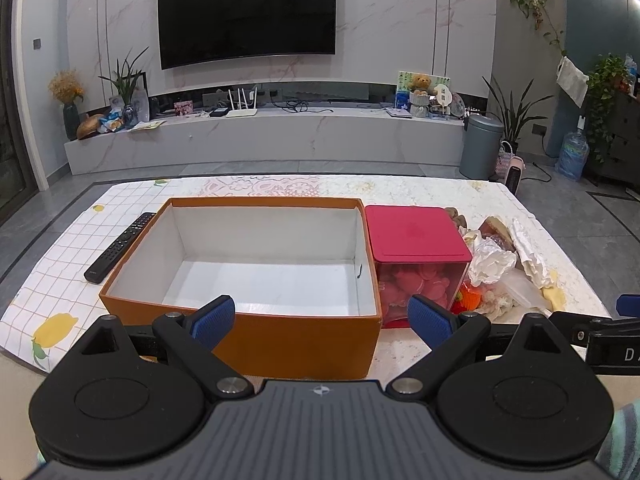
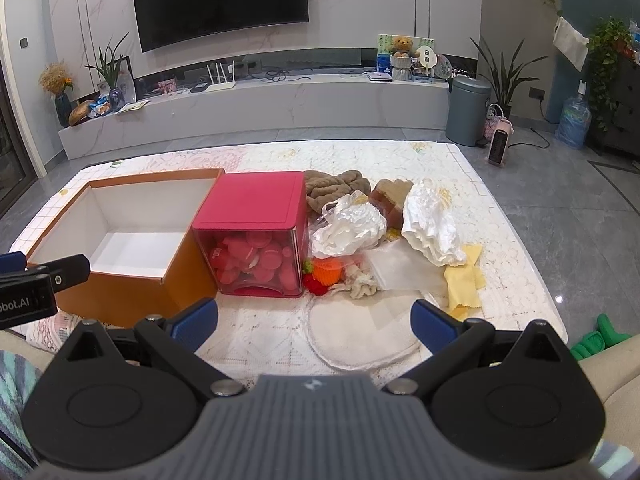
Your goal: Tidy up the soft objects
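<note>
Soft pile beyond right tongs.

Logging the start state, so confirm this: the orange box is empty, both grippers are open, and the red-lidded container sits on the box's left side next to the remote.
One error: the red-lidded container sits on the right side of the orange box, as the left wrist view shows. The remote lies alone on the left. The box is empty, and the left gripper and right gripper are open.

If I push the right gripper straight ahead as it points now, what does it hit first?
Probably the round off-white fabric pad lying flat on the table, directly between the open right gripper and the pile. Beyond it sit the orange spiky ball and crumpled white plastic bag. The gripper's height is unclear.
</note>
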